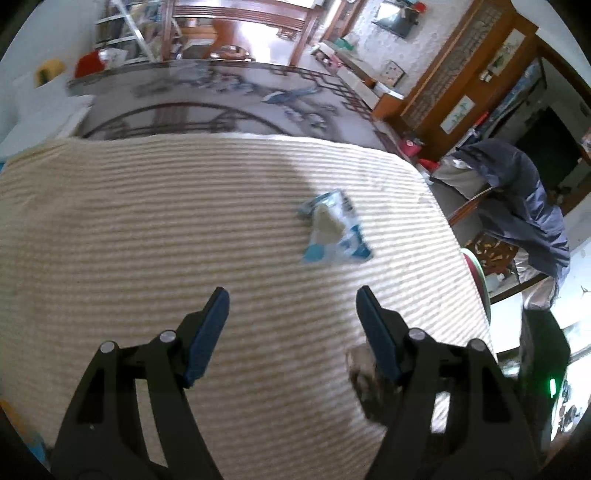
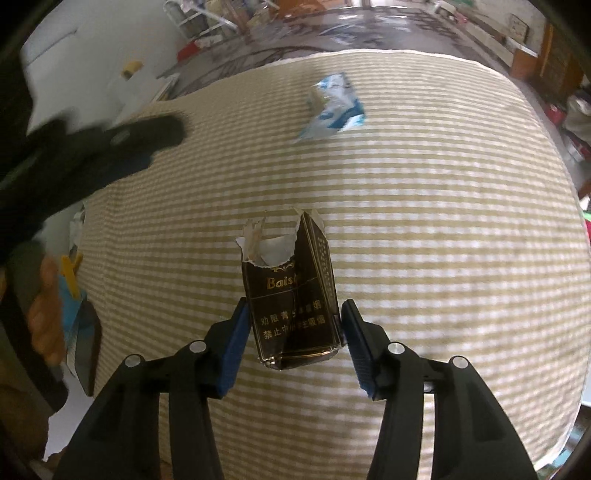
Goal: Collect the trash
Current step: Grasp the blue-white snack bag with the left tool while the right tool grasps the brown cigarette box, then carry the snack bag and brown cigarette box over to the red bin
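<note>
A torn dark brown cigarette pack [image 2: 293, 295] with gold print lies on the beige striped cloth [image 2: 424, 240]. My right gripper [image 2: 293, 306] is open, its blue pads on either side of the pack's lower half, not pressing it. A crumpled blue-and-white wrapper [image 2: 332, 107] lies farther away; it also shows in the left wrist view [image 1: 332, 230], ahead and a little right of my open, empty left gripper [image 1: 291, 299]. The pack's torn edge [image 1: 364, 384] peeks out by the left gripper's right finger. The left gripper appears blurred at the upper left of the right wrist view [image 2: 110, 147].
The cloth covers a round table [image 1: 221, 96] with a patterned glass top. A chair draped with a blue jacket [image 1: 524, 199] stands to the right. Shelves and wooden furniture [image 1: 240, 33] fill the back. A yellow clip and blue item [image 2: 72, 288] lie off the cloth's left edge.
</note>
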### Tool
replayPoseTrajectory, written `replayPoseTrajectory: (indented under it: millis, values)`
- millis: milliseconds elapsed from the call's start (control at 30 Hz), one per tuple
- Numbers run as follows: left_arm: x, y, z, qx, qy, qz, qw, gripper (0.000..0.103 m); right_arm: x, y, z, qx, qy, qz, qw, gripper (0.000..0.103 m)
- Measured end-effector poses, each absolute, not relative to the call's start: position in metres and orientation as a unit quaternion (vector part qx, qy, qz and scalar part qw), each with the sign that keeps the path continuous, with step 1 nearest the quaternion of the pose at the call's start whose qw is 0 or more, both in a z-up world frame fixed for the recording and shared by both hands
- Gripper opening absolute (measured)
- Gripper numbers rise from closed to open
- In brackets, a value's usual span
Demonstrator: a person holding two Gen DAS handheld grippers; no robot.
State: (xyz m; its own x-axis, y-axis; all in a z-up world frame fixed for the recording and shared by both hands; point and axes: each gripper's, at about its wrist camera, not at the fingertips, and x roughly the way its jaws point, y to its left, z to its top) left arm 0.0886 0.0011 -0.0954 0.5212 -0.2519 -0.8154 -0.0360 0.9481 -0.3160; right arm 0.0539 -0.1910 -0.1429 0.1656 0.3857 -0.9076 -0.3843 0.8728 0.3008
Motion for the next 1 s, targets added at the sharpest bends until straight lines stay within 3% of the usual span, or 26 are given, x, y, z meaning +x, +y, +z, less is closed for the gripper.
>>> replayPoseTrajectory:
  millis: [400,467,500,600,700,1000]
  values:
    - [0.171,-0.059,-0.14,-0.092,0.523,-0.078,0.844,0.068,0.036,-0.234,-0.129,0.024,0.581,0.207,0.787,0.049]
    - [0.176,-0.063,-0.145,-0.076,0.53,-0.076,0.841,0.064,0.035,-0.234,-0.13,0.027,0.581,0.204,0.787,0.049]
    - [0.177,-0.062,-0.149,-0.071,0.536,-0.075,0.838,0.054,0.034,-0.233,-0.131,0.027,0.582,0.205,0.787,0.049]
    - [0.172,-0.055,-0.151,-0.078,0.539,-0.078,0.835,0.043,0.033,-0.227,-0.134,0.024,0.585,0.21,0.783,0.05]
    - [0.164,-0.049,-0.146,-0.081,0.54,-0.09,0.833,0.026,0.036,-0.224,-0.136,0.017,0.59,0.217,0.777,0.05]
    - [0.109,-0.034,-0.122,-0.077,0.522,-0.1,0.844,0.024,0.046,-0.211,-0.149,0.0,0.602,0.226,0.766,0.05]
